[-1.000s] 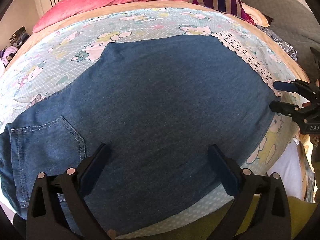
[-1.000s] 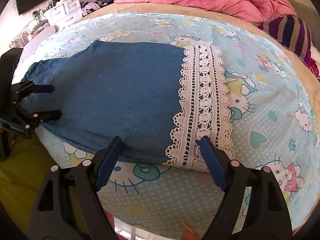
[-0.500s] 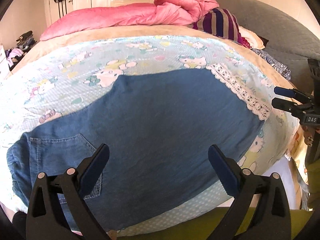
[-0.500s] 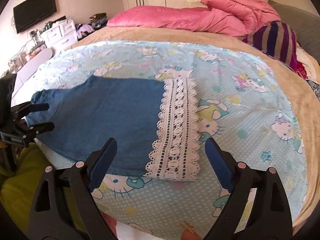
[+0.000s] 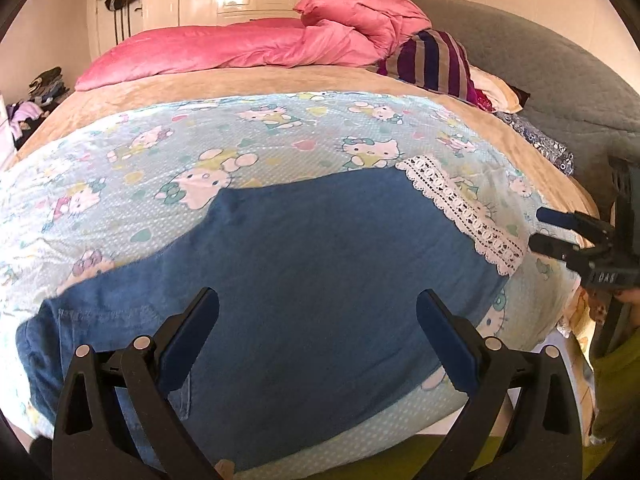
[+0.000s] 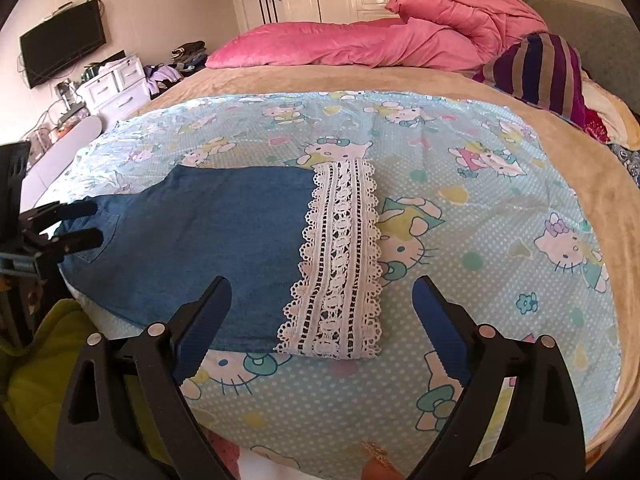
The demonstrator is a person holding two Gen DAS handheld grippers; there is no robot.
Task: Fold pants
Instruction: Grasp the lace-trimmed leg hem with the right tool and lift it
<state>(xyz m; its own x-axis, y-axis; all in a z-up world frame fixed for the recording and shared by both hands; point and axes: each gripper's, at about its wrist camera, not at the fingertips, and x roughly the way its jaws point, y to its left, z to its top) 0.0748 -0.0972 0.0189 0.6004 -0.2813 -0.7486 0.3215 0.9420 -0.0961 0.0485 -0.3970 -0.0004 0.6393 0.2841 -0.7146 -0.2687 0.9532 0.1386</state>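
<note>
**Denim pants flat on the bed, both grippers above them with nothing held**

From my seat I read the left gripper as wide open: its jaws stand well apart over the blue cloth and nothing sits between the pads. The right gripper is the same — jaws spread wide, pads clear of the fabric, the white lace below the gap but not pinched.

The pants lie spread on the cartoon-cat sheet, near the edge of the bed closest to me. In the left wrist view they fill the middle and run from about 8 o'clock, where a back pocket shows, up to about 2 o'clock, where the lace hem ends them. In the right wrist view the lace hem is a broad white band dead centre, with the denim stretching off toward 9 o'clock.

Each gripper appears in the other's camera. The right one sits at 3 o'clock in the left view, just past the lace end. The left one sits at 9 o'clock in the right view, its tips over the pocket end — I cannot tell whether they touch the cloth.

Farther off, at 12 o'clock, a pink duvet is heaped across the bed; a striped pillow lies at about 2 o'clock. A television hangs on the wall at 10 o'clock.
</note>
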